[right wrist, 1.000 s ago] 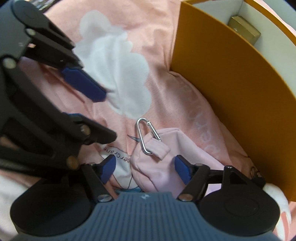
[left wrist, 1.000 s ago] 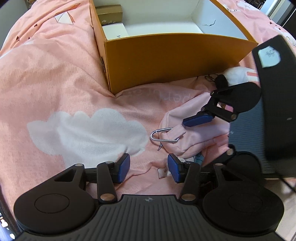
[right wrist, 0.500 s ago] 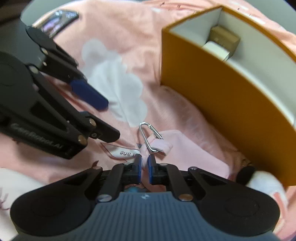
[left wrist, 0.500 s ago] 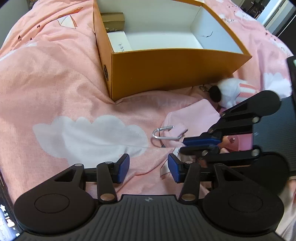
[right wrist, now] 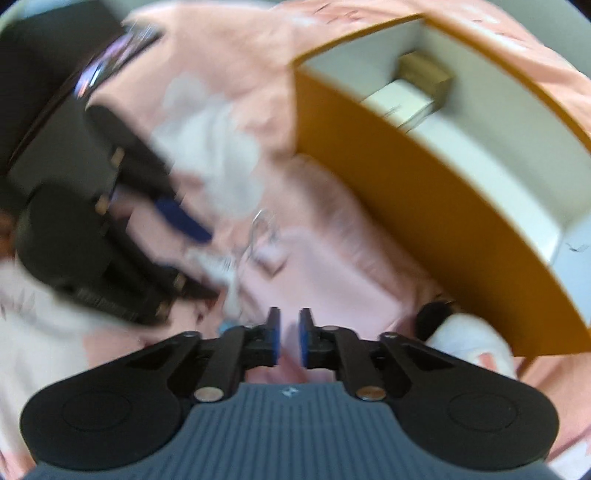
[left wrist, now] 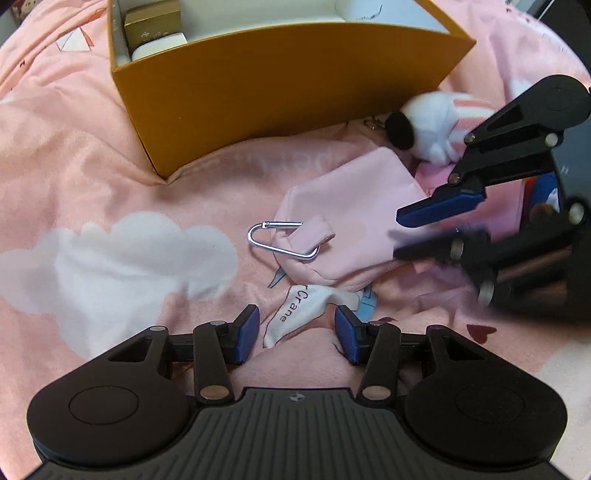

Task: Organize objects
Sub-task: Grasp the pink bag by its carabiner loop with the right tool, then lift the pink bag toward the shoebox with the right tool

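Bed, covered by a pink blanket [left wrist: 110, 155] printed with white clouds.

Box [left wrist: 280, 88]: orange outside, white inside, open top, standing on the blanket toward the far edge of the bed. Contents at one end: a gold carton [left wrist: 153, 18] and a white carton [left wrist: 159, 48] just in front of it.

Pouch [left wrist: 343, 206]: pink fabric, lying flat on the blanket just in front of the box. A fabric loop at its near corner carries a silver carabiner [left wrist: 280, 240], which rests on the blanket.

Plush toy [left wrist: 439, 122]: white with a black ear and pink stripes, lying against the box's near wall, touching the pouch's far corner.

Cloth tag [left wrist: 306, 310]: white, with the lettering "Crane", lying just beside the pouch's near edge.

Left gripper [left wrist: 295, 328]: above the blanket, jaws parted about halfway with nothing pressed between them; the tag lies below the gap.

Right gripper [right wrist: 290, 338]: over the pouch, jaws narrow and opening. The right wrist view is blurred; pink fabric shows through the gap, and the blue pads do not appear to press on it.
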Demonstrator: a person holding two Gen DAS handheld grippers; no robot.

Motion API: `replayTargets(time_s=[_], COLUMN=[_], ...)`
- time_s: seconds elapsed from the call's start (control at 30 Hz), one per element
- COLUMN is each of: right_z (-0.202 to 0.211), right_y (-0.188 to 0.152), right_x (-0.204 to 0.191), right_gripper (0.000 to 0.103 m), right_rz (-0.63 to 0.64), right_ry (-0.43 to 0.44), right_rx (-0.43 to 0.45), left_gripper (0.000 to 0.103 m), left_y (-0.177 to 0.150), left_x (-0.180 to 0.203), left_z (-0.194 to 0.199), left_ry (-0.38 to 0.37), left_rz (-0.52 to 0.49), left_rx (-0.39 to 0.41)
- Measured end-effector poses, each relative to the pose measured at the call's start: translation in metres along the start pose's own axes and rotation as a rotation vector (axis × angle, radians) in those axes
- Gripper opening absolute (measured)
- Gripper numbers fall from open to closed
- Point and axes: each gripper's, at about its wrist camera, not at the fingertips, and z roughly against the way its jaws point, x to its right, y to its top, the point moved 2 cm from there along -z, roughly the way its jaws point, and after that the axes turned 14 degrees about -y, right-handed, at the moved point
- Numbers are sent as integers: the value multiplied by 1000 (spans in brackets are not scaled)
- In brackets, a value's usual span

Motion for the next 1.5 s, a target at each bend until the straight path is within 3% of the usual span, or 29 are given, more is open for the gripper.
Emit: replayTargets(time_s=[0.2,0.33,0.43,0.53,0.6,0.8,1.03,1.17,1.27,1.4,1.5], right_z=[-25,-42,-49,-50,-44,-6,14,-3,-16,-20,-5], right_y=[7,10,12,12,11,18,22,18,10,-4,-2], right_x=[-20,-32,-40,-41,-38,-10,25,26,32,54,57], right_gripper=[53,65,62,48,33,21,20,21,21,29,32], right_rz=[206,314,364,361,335,141,-237,-467,-630,-760,-708], right_ry=[-51,-42,-108,-154,-150,-128,115,282,352,318,140], right_rx=[-49,-111,-108,-92,-73,8,64,50,18,-3,23], left_gripper=[56,56,56,56,56,56,54,57,57,57,62], left_y=[1,2,2,3,4,7,11,14,13,15,20], left_x=[2,-1,-1,-2,-4,-7,-25,-37,-42,-44,-41], left_z=[1,2,2,6,11,39,58,57,48,33,26], left_ry=[3,-14,-17,-32,-59,-107,-101,-94,-107,-142,-168], left_rz=[0,25,30,43,60,83,126,160,196,236,251], left_rx=[-1,7,11,27,47,122,165,172,170,178,200])
